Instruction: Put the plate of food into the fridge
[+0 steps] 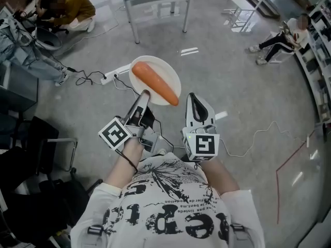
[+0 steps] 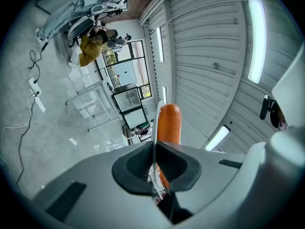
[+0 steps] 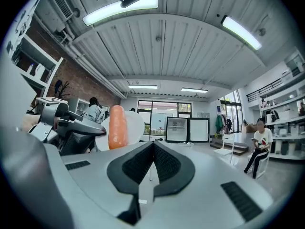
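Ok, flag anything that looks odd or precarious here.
The round white plate hangs above the floor, pinched at one rim only by the left gripper. The long orange carrot lies loose on it, tip at the edge, and might roll off. The right gripper is shut, empty.

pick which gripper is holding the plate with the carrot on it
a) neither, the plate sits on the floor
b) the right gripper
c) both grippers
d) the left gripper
D: the left gripper is clamped on the rim of the plate, which carries the carrot above the floor. The right gripper is beside it with its jaws shut on nothing.
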Motion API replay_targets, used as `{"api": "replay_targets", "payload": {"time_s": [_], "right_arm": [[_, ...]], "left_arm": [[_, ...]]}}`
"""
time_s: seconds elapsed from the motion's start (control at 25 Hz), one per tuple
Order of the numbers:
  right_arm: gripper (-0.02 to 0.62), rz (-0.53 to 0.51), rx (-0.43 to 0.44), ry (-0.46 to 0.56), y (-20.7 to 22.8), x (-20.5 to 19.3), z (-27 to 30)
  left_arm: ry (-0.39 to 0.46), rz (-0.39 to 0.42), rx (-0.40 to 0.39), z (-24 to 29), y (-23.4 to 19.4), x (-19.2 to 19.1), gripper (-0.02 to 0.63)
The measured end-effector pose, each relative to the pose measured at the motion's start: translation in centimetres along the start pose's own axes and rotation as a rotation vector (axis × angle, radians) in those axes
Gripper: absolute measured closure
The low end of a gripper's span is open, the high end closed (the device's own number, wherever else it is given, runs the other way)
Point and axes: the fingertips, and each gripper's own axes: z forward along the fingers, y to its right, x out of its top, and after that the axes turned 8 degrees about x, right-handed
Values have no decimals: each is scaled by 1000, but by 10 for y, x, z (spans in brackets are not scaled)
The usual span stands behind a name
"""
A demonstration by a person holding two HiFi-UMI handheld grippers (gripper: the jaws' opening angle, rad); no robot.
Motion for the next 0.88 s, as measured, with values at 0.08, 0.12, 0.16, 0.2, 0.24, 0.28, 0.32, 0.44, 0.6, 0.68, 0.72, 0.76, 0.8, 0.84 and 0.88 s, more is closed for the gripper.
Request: {"api": "replay_targets", "payload": {"time_s": [0.08, 0.12, 0.16, 0.2, 0.24, 0.28, 0.32, 0.44, 0.6, 0.68, 0.72, 0.76, 0.8, 0.84, 0.88], "right_arm": [[594, 12, 1, -11, 3, -3, 6], [594, 15, 4, -16, 1, -5, 10], [594, 16, 11, -22, -5, -7, 14], [594, 15, 19, -26, -12, -8, 18], [594, 12, 25, -30, -16, -9, 21], [594, 11, 29, -32, -16, -9, 23], [594, 13, 32, -32, -11, -7, 24], [594, 38, 36, -17, 0, -3, 30], [594, 38, 61, 12, -10, -6, 55], [594, 35, 71, 5, 1, -10, 67], [594, 44, 72, -2, 10, -13, 72], [594, 60, 71, -8, 20, -16, 78], [594, 78, 68, -11, 31, -19, 84], [594, 94, 66, -11, 43, -20, 91], [594, 104, 65, -9, 55, -22, 98]], "left_arm": [[-5, 6, 8, 2, -2, -1, 584], [-6, 4, 10, 1, -5, 1, 584], [-5, 0, 10, -3, -9, 4, 584], [-3, -6, 11, -7, -14, 9, 584], [1, -11, 13, -11, -18, 12, 584], [7, -16, 17, -12, -19, 14, 584], [13, -19, 23, -10, -18, 13, 584], [28, -24, 36, -6, -18, 15, 584], [60, -20, 40, -6, -34, 38, 584], [71, -23, 40, 8, -34, 39, 584], [72, -24, 41, 18, -33, 38, 584], [70, -26, 43, 28, -33, 37, 584], [69, -29, 46, 39, -33, 36, 584], [69, -31, 48, 50, -33, 35, 584], [73, -32, 50, 62, -33, 35, 584]]}}
